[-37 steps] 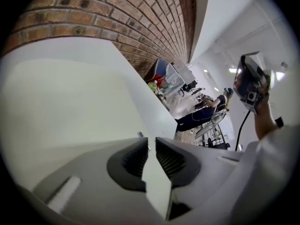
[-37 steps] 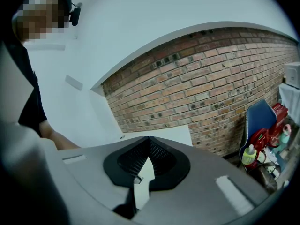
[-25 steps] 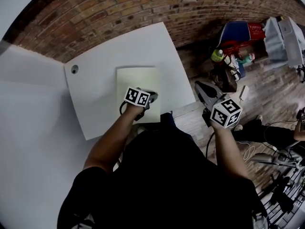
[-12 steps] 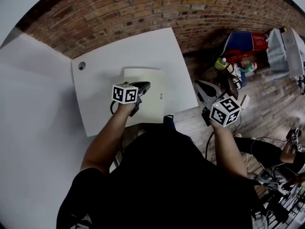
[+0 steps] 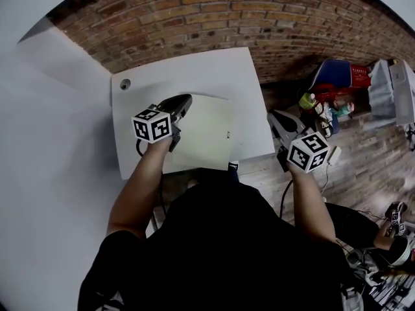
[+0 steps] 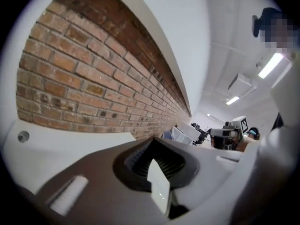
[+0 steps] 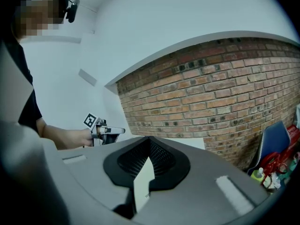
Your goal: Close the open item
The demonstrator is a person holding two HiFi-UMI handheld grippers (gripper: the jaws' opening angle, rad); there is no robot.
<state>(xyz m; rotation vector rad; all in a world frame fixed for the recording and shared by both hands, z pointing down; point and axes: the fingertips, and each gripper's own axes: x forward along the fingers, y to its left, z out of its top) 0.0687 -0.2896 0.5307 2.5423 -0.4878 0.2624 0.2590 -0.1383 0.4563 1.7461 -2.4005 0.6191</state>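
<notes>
A pale cream flat item (image 5: 201,131), like a folder or book, lies shut and flat on the white table (image 5: 194,70); a small dark mark sits at its right edge. My left gripper (image 5: 180,102) hovers over the item's far left corner, tips toward the brick wall, jaws shut and empty. In the left gripper view the left gripper (image 6: 157,139) faces the wall with nothing between its jaws. My right gripper (image 5: 277,118) hangs off the table's right edge over the floor. The right gripper view shows the right gripper (image 7: 149,137) shut and empty, with the left gripper (image 7: 110,131) beyond it.
A round grommet hole (image 5: 124,83) sits at the table's far left corner. A brick wall (image 5: 214,18) runs behind the table and a white wall stands at the left. Bags, a bottle and other clutter (image 5: 334,83) crowd the wooden floor at the right.
My left gripper has come off the item's near right part and moved to its far left corner. The right gripper has barely moved. The head view has shifted.
</notes>
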